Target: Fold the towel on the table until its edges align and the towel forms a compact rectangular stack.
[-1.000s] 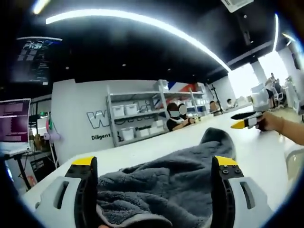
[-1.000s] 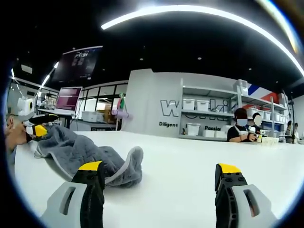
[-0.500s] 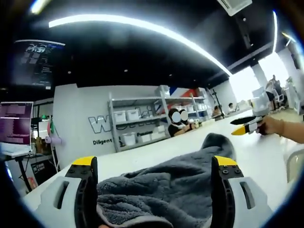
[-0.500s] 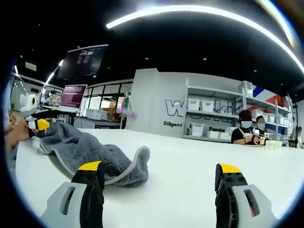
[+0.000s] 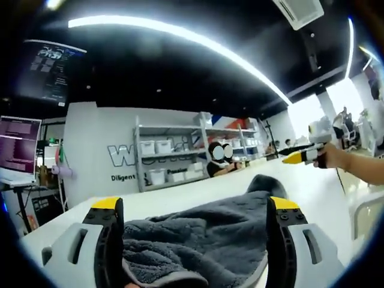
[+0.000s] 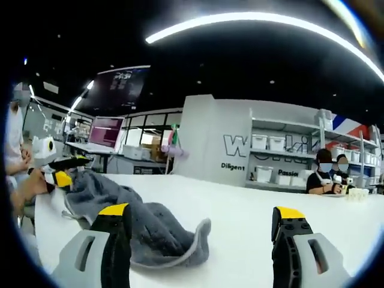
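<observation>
towel: one grey towel (image 5: pixel 204 237), rumpled on the white table (image 6: pixel 252 210); one end lies between the left gripper's jaws, the far end curls up in a loose lip out on the open top. not yet a stack, edges nowhere near aligned.
left gripper: left gripper (image 5: pixel 195 207), jaws spread wide either side of the cloth, pinching nothing; seen from the right gripper view (image 6: pixel 60 174) it sits at the towel's end near the table's edge. looks poised to take a corner, i'd judge.
right gripper: right gripper (image 6: pixel 201 219), jaws apart and bare, over plain tabletop just beside the towel's curled lip; in the left gripper view (image 5: pixel 300 157) it hangs beyond the far end, held in a hand (image 5: pixel 329 157).
why: one tool at each end suits a lift-and-fold, end over end.
count: one towel, two grippers, one table.
behind: shelving with white bins (image 5: pixel 174 159), a lit monitor (image 6: pixel 105 131), people seated at the far edge.
</observation>
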Tool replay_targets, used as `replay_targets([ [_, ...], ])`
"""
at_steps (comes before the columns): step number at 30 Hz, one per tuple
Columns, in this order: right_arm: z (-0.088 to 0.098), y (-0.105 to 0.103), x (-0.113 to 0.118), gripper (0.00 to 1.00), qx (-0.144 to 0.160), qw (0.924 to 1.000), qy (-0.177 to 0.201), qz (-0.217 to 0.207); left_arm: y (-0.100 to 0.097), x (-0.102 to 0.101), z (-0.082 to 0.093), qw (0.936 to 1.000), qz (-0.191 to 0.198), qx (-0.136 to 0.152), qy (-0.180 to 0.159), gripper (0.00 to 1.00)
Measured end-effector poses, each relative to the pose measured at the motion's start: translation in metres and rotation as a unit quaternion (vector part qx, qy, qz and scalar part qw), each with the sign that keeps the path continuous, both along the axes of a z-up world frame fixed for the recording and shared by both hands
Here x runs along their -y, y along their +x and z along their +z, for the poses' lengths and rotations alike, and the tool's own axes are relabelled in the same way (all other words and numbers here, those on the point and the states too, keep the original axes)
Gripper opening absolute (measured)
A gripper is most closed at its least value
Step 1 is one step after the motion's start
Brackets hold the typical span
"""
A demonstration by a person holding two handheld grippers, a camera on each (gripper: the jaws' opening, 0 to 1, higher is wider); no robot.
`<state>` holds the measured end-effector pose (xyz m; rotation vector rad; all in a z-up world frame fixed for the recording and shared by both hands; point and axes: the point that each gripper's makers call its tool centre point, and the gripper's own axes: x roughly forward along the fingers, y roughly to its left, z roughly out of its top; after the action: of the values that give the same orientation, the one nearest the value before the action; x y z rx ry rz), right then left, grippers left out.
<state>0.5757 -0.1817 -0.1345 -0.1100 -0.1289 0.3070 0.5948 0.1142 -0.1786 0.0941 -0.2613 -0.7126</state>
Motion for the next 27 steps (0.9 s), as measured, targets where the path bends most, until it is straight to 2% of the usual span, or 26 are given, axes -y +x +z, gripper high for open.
replay_targets([
  [2, 0.023, 0.006, -0.014, 0.99, -0.001, 0.9996, 0.008, 0.026, -0.001, 0.000, 0.000, 1.0000, 0.003, 0.005, 0.004, 0.97],
  [5, 0.048, 0.024, -0.026, 0.99, -0.009, 0.9994, -0.002, 0.032, -0.003, -0.002, 0.003, 0.9999, 0.003, 0.011, 0.000, 0.97],
  [9, 0.059, 0.056, -0.032, 0.94, -0.027, 0.9983, -0.052, 0.004, -0.003, -0.002, 0.003, 0.9999, -0.004, 0.007, -0.007, 0.97],
  [11, 0.057, 0.075, -0.039, 0.89, -0.041, 0.9955, -0.085, -0.004, -0.004, -0.002, 0.003, 0.9999, -0.006, 0.007, -0.008, 0.97],
  [13, 0.053, 0.090, -0.048, 0.84, -0.049, 0.9940, -0.097, -0.006, -0.004, -0.002, 0.004, 0.9999, -0.007, 0.009, -0.009, 0.97],
  [17, 0.035, 0.114, -0.061, 0.79, -0.089, 0.9912, -0.098, -0.005, -0.004, -0.002, 0.004, 0.9998, -0.012, 0.006, -0.012, 0.97],
  [21, 0.021, 0.135, -0.074, 0.53, -0.110, 0.9894, -0.095, 0.003, -0.005, -0.002, 0.006, 0.9997, -0.015, 0.007, -0.018, 0.96],
  [24, 0.008, 0.148, -0.086, 0.37, -0.130, 0.9873, -0.089, 0.017, -0.004, -0.002, 0.005, 0.9998, -0.012, 0.008, -0.015, 0.95],
  [27, -0.006, 0.154, -0.104, 0.31, -0.153, 0.9833, -0.089, 0.044, -0.004, -0.001, 0.005, 0.9997, -0.016, 0.005, -0.016, 0.95],
])
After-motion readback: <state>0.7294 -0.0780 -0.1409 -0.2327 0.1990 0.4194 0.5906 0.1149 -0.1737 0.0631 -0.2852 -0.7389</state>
